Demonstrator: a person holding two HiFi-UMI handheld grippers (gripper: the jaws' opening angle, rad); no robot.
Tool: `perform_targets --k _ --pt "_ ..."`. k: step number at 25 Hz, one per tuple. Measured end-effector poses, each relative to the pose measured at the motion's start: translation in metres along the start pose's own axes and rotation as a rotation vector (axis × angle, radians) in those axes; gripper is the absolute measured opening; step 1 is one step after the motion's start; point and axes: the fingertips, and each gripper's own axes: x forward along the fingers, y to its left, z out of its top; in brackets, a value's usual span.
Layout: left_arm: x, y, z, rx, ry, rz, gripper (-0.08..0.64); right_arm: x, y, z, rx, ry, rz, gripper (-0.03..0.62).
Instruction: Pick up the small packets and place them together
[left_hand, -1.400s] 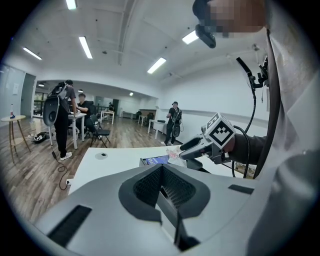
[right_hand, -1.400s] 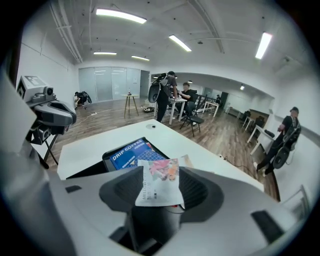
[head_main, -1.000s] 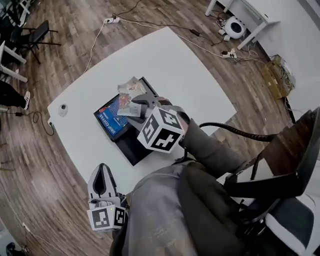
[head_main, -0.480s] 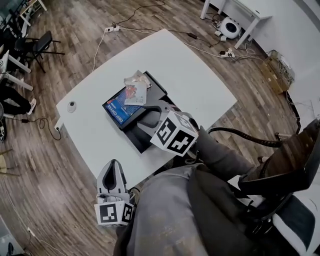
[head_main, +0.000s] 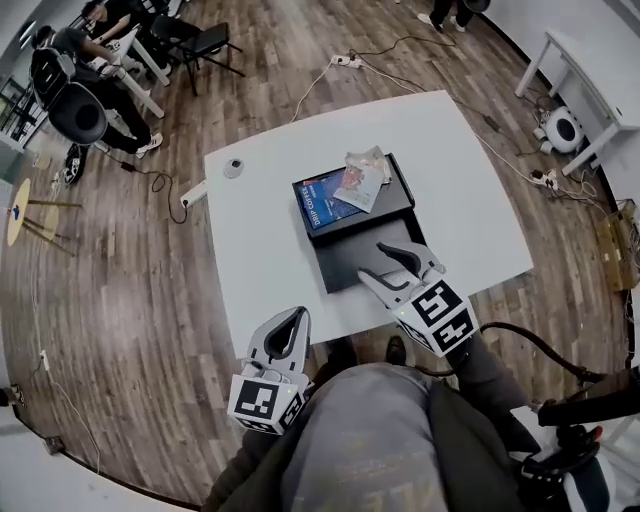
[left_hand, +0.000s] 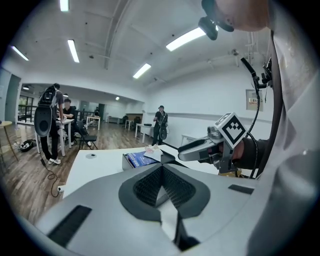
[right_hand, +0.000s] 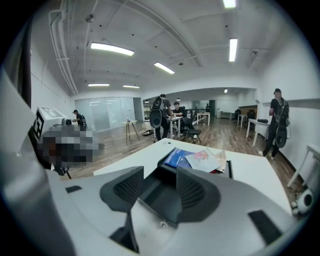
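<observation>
Head view: the packets (head_main: 362, 178) lay in a loose overlapping heap at the far end of a black tray (head_main: 350, 268), partly on a blue box (head_main: 318, 198), near the middle of the white bench (head_main: 270, 215). The right gripper (head_main: 386, 266) hovered over the tray's near end, short of the heap, while the left gripper (head_main: 293, 322) hung at the bench's near edge, well apart from everything. A small round disc (head_main: 233, 168) sat alone near the far left corner. Around the bench ran a wood-plank floor (head_main: 120, 300) strewn with cables (head_main: 320, 80), with chairs (head_main: 205, 40) and seated people (head_main: 85, 45) at other desks on the far left. Left gripper view: its jaws were closed on nothing, pointing across the bench toward the heap under long ceiling lights. Right gripper view: its jaws stood apart and empty, the dark tray floor showing between them and the packets lying beyond the tips. The likely trouble from here was the heap itself: thin, slippery packets stacked askew could slide off the box or scatter if the open jaws came in low and pushed rather than pinched, and a bite on the top one might drag its neighbours along.
</observation>
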Motion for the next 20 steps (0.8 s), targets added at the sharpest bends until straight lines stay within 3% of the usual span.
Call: perform_targets --k 9,17,20 --pt "-0.002 -0.107 -0.032 0.014 0.069 0.011 0.003 -0.057 0.025 -0.058 0.039 -0.019 0.174 0.209" --pt "-0.016 -0.119 -0.034 0.014 0.088 0.074 0.003 -0.071 0.04 -0.074 0.064 -0.022 0.259 0.209" --pt "-0.013 -0.109 -0.024 0.02 0.056 0.086 0.003 -0.061 0.04 -0.063 0.028 -0.055 0.251 0.143"
